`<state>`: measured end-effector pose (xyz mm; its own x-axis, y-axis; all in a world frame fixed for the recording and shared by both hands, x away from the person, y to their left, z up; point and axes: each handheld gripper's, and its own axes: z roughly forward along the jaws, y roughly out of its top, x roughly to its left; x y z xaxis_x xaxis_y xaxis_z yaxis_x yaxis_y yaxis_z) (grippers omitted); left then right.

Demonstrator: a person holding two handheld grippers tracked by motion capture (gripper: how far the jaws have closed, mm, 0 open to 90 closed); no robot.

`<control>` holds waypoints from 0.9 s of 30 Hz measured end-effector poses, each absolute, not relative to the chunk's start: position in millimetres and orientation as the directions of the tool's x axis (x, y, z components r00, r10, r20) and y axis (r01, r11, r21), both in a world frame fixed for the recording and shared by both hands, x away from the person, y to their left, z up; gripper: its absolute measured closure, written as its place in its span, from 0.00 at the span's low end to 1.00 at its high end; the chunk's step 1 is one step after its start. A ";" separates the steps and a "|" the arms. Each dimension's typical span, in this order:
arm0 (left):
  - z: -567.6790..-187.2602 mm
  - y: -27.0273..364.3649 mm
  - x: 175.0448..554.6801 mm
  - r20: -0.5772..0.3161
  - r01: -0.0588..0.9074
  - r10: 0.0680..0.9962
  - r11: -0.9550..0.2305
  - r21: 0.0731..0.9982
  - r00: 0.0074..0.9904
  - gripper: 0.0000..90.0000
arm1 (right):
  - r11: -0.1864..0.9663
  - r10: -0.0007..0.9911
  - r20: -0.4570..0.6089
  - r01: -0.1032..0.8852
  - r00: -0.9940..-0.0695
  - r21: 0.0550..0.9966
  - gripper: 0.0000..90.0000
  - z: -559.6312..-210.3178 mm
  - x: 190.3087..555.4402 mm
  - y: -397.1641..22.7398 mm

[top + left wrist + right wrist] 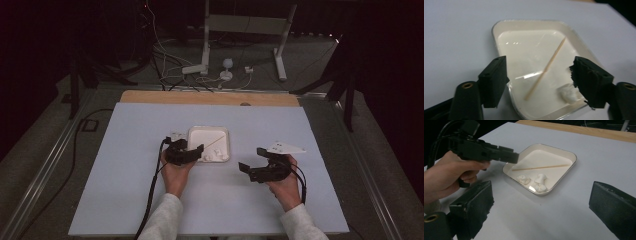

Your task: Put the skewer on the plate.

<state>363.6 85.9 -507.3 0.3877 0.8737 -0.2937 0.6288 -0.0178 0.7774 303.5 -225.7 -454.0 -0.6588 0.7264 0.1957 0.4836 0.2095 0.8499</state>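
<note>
A white square tray point(192, 135) lies mid-table with a thin wooden skewer point(216, 140) slanted across it and three white marshmallow pieces point(215, 155) at its near edge. My left gripper point(191, 146) hovers over the tray's near left corner with its jaws open. In the left gripper view the skewer point(546, 68) lies flat in the tray point(496, 30) between the jaws, untouched, and one marshmallow point(569, 93) sits by the right jaw. My right gripper point(251, 159) is open to the right of the tray with nothing in it. The right gripper view has the tray point(574, 157), skewer point(541, 167) and marshmallows point(541, 179) ahead.
A pale blue-white board point(125, 175) covers the table, with a wooden strip point(210, 97) along the far edge. A black cable point(150, 200) trails from the left gripper toward the near edge. White stand legs point(205, 45) and loose wires lie on the floor beyond.
</note>
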 end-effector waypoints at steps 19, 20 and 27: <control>-446.0 183.1 284.1 -0.199 0.364 0.824 -0.010 0.931 0.531 0.01 | 0.169 0.743 0.171 0.428 -0.647 0.888 0.02 -453.9 283.5 -253.9; -446.8 188.9 280.7 -0.192 0.359 0.828 -0.012 0.933 0.527 0.01 | 0.167 0.746 0.165 0.421 -0.645 0.891 0.02 -454.1 281.5 -256.1; -456.1 225.1 259.4 -0.172 0.334 0.864 0.005 0.942 0.473 0.01 | 0.145 0.766 0.141 0.382 -0.627 0.913 0.01 -458.4 267.2 -276.7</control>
